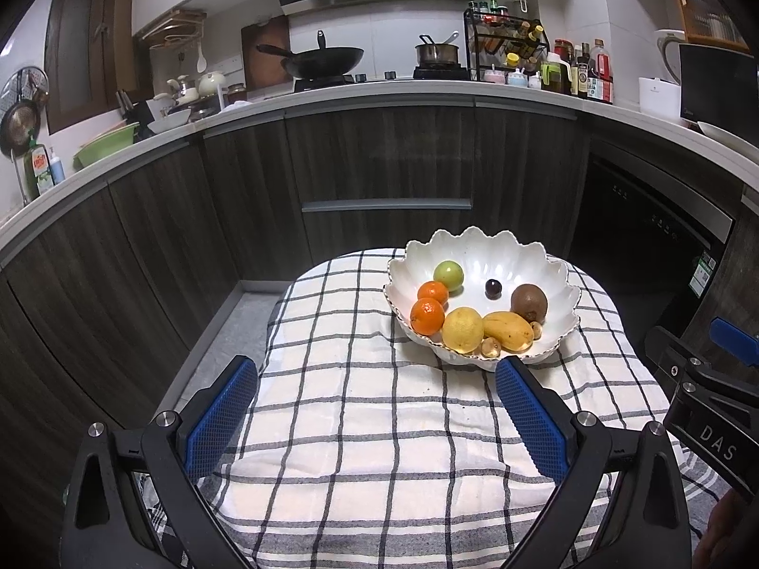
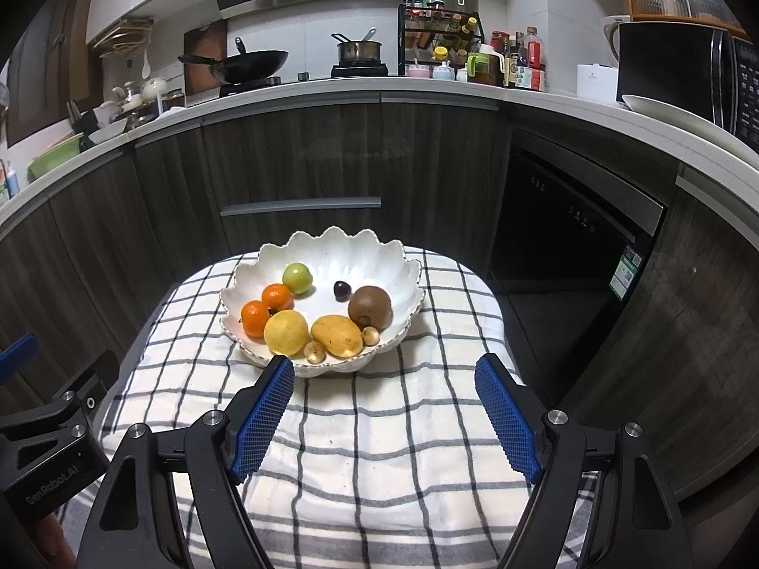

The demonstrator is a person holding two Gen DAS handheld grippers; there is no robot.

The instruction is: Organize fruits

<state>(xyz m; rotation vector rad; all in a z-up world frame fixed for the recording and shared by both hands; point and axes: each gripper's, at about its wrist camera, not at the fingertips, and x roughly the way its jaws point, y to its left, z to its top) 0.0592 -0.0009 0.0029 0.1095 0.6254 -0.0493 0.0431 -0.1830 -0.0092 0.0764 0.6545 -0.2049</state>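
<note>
A white scalloped bowl (image 1: pixel 545 265) (image 2: pixel 360 249) stands on a checked cloth (image 1: pixel 379 417) (image 2: pixel 379 426). It holds a green fruit (image 1: pixel 448 275) (image 2: pixel 297 278), two oranges (image 1: pixel 427 316) (image 2: pixel 255 317), a lemon (image 1: pixel 462 329) (image 2: pixel 286 333), a mango (image 1: pixel 507 330) (image 2: pixel 337 335), a kiwi (image 1: pixel 529 302) (image 2: pixel 370 307), a dark cherry (image 1: pixel 493 288) (image 2: pixel 341 289) and two small longans (image 1: pixel 491 347) (image 2: pixel 315 352). My left gripper (image 1: pixel 374 365) is open and empty, in front of the bowl. My right gripper (image 2: pixel 385 365) is open and empty, just short of the bowl's near rim.
Dark cabinets (image 1: pixel 379 166) and a white counter (image 1: pixel 379 90) with a wok (image 1: pixel 322 59), a pot (image 1: pixel 436 53) and a spice rack (image 1: pixel 507 42) stand behind. A dishwasher (image 2: pixel 569 237) is to the right. The right gripper's body (image 1: pixel 702 389) shows in the left view.
</note>
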